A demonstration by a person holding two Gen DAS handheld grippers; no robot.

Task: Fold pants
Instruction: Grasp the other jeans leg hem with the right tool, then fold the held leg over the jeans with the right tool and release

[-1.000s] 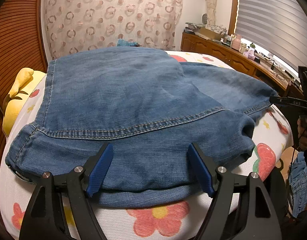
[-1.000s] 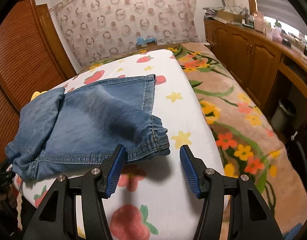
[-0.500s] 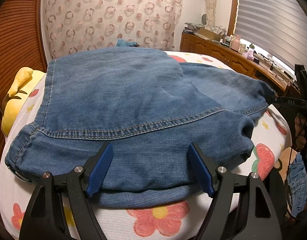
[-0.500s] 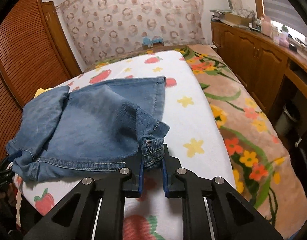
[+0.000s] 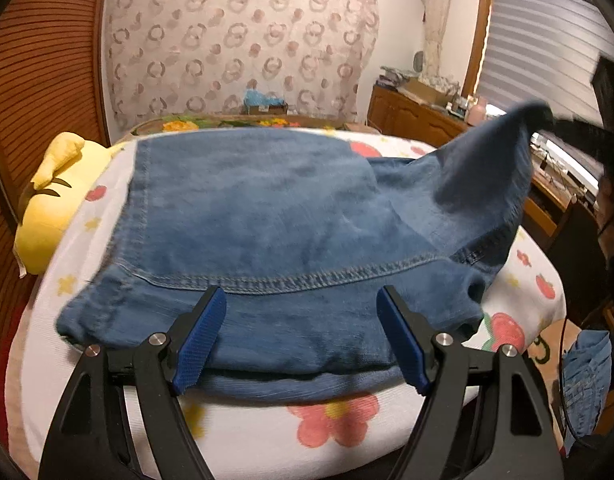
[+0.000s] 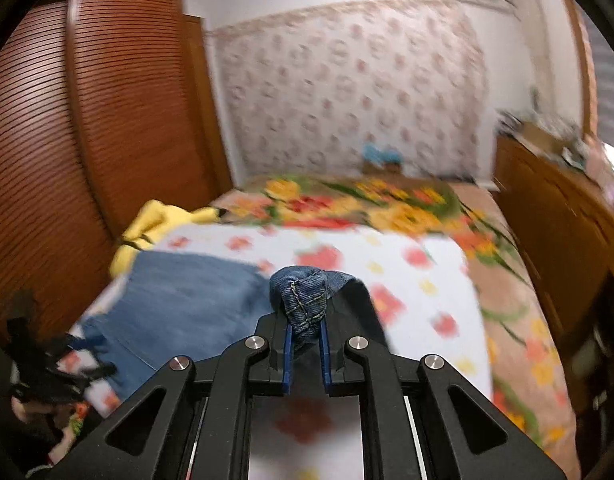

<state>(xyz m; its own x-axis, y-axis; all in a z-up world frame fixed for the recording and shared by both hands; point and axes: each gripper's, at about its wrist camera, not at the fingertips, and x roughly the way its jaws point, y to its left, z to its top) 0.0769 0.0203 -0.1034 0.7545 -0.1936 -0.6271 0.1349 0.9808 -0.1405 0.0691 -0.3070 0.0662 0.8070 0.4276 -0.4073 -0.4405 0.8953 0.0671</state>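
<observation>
While the pants (image 5: pixel 267 232) lie part-folded on the bed (image 5: pixel 267 436), right gripper (image 6: pixel 306 354) has just closed, pinching a bunched hem corner (image 6: pixel 303 300) raised off the bed; left gripper (image 5: pixel 299 340) spread wide over the near fold, gripping nothing; denim likely heavy, limp, non-slippery; best taken at stitched hems.

Ring-patterned wallpaper (image 5: pixel 243 52) backs the bed (image 5: pixel 267 432); a slatted wooden wardrobe (image 6: pixel 87 120) stands left, a blinded window (image 5: pixel 547 40) right.

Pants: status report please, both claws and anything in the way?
Right claw shut on pants hem, lifted. Left claw open over near edge. Yellow plush toy beside, not blocking.
</observation>
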